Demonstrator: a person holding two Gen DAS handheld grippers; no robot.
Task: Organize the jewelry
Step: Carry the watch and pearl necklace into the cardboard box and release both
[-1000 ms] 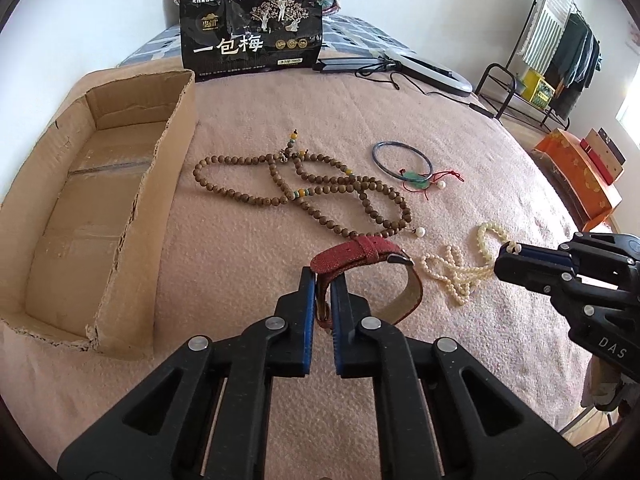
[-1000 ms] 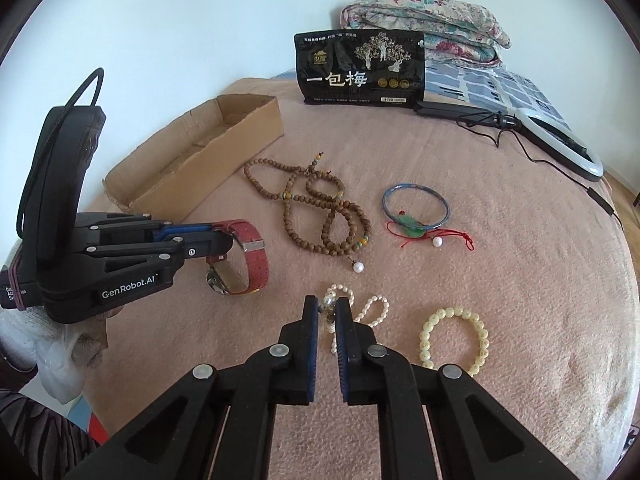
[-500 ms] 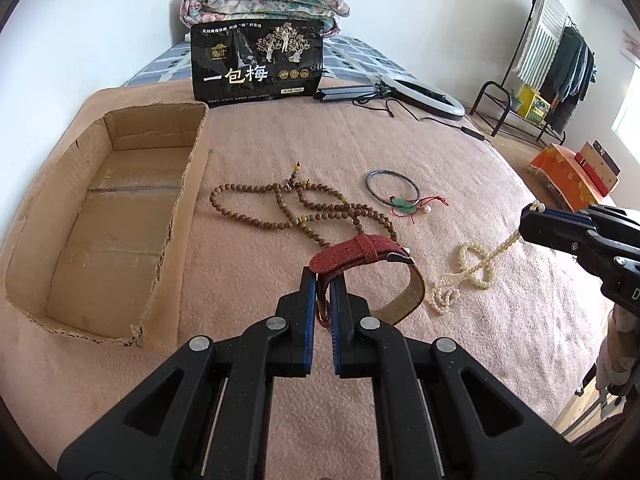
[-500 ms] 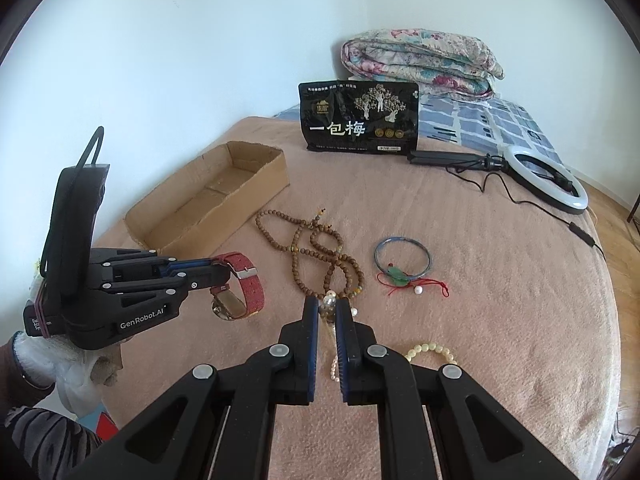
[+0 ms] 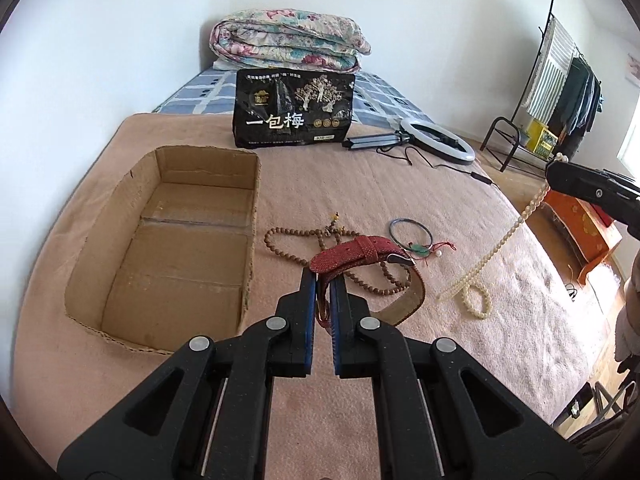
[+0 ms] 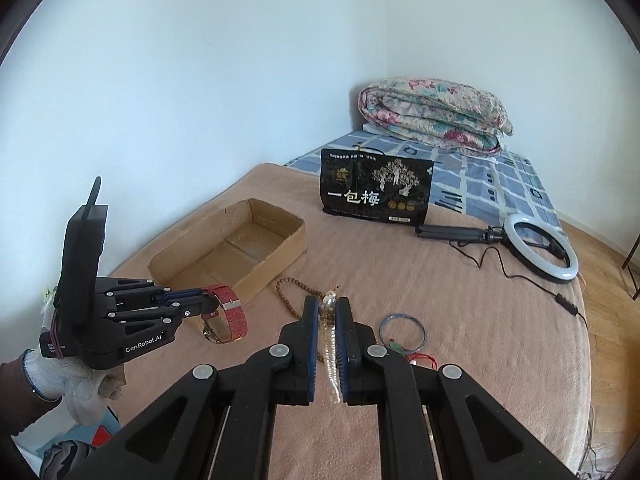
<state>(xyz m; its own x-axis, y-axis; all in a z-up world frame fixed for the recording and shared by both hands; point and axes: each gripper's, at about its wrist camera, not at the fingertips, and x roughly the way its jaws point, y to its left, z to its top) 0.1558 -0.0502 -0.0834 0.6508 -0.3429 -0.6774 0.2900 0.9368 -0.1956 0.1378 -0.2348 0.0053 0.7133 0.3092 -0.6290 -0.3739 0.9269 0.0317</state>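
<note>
Bedroom: we worked over a bed with a pink blanket (image 5: pixel 460 360) as the surface, white walls behind, folded quilt (image 5: pixel 288 44) at the head.
Left gripper (image 5: pixel 324 280): we had it clamped tight on the red watch (image 5: pixel 352 252) by the strap near one end, so the rest hung free above the blanket.
Right gripper (image 6: pixel 328 308): pinched closed on the pearl necklace (image 5: pixel 496 252); we saw the strand trailing down from the tips, its lower loop apparently on the blanket yet.
Box (image 5: pixel 172 240): open cardboard tray, nothing in it, lying left of the jewelry; we judged it the drop spot, hence both pieces lifted.
Left on bed: brown prayer beads (image 5: pixel 292 240) beside the box, blue bangle (image 5: pixel 412 232) with red cord nearby.
Clutter: black snack bag (image 5: pixel 294 110) and ring light (image 5: pixel 438 142) farther back, well apart from the jewelry.
Next, our guess: carry the watch over the box wall first; the dangling pearls could snag on the beads.
</note>
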